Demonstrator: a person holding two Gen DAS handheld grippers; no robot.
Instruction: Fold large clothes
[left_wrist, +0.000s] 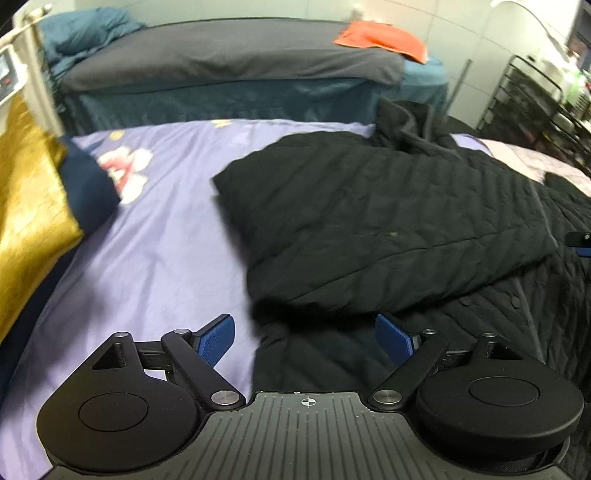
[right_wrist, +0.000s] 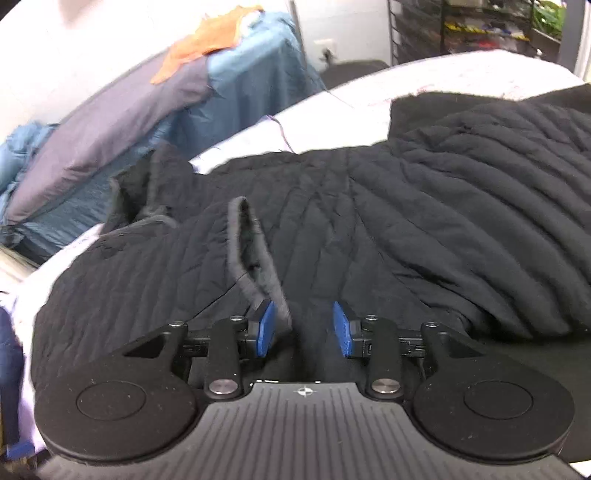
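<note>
Black quilted jacket (left_wrist: 388, 225) lies partly folded on the lilac bedsheet (left_wrist: 155, 236) in the left wrist view, where the left gripper (left_wrist: 304, 334) hangs over its near edge, fingers spread and holding nothing. From the right wrist, the right gripper (right_wrist: 303, 328) hovers above the jacket (right_wrist: 424, 221), fingers parted, a grey-trimmed cuff (right_wrist: 255, 243) just beside the left pad.

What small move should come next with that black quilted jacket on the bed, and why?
Probably closing the right gripper on the grey-edged cuff of the black quilted jacket: its jaws stand open with the cuff just beside the left pad. The left gripper hangs open, holding nothing.
</note>
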